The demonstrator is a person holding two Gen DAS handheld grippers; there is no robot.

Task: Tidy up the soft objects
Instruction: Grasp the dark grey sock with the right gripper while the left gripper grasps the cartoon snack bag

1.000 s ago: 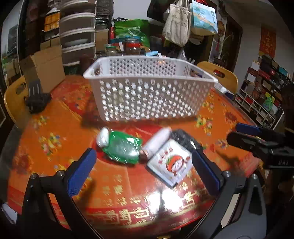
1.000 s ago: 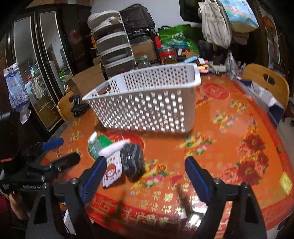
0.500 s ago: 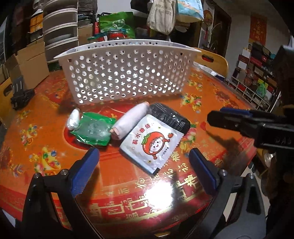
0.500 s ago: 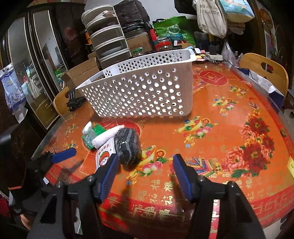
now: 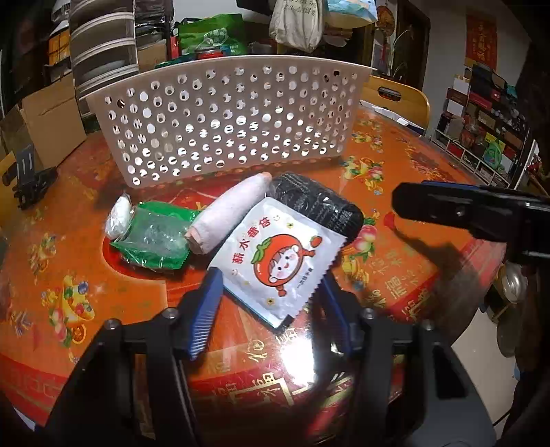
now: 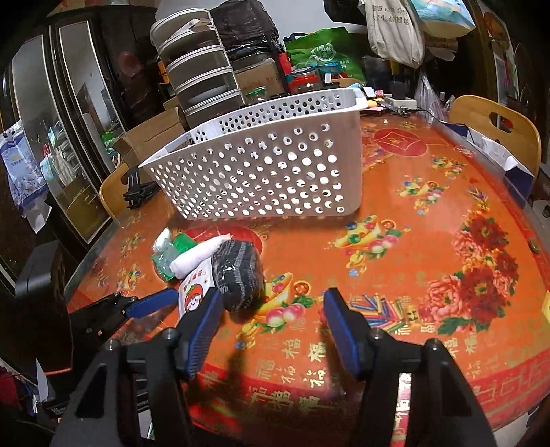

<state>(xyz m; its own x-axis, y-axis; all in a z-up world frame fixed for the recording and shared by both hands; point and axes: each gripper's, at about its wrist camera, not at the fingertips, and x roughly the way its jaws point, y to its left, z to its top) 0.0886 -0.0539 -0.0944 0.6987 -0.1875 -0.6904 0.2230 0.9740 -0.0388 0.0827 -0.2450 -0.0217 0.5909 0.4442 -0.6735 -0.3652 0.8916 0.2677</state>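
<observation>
While your left gripper (image 5: 271, 295) sits low over the red patterned table (image 5: 395, 165), its blue pads bracket the near corner of the white sachet with the tomato cartoon (image 5: 278, 254). Its jaws have just been closing, and the sachet lies between them, but you cannot tell from the wrist view whether the pads actually press on it. Your right gripper (image 6: 270, 319) hangs with its jaws parted over bare tablecloth; nothing is between them, and the black knitted roll (image 6: 239, 275) lies just off its left pad.

Four soft items crowd together in front of the white perforated basket (image 5: 227, 123), which stands on the table just behind them. From left to right in the left wrist view you have a small white wad (image 5: 118, 216), touching a green plastic packet (image 5: 156, 237), then a pale pink roll (image 5: 228, 213) lying diagonally, then the black roll. The sachet overlaps the near edges of both rolls, so they hem it in from behind.

Your right gripper's finger reaches in from the right edge of the left view, apart from the pile. A black clip-like object (image 5: 29, 178) lies at the table's far left. Wooden chairs (image 6: 495, 123), cardboard boxes (image 5: 51, 113), stacked drawers (image 6: 199, 75) and hanging bags (image 6: 395, 31) ring the table.
</observation>
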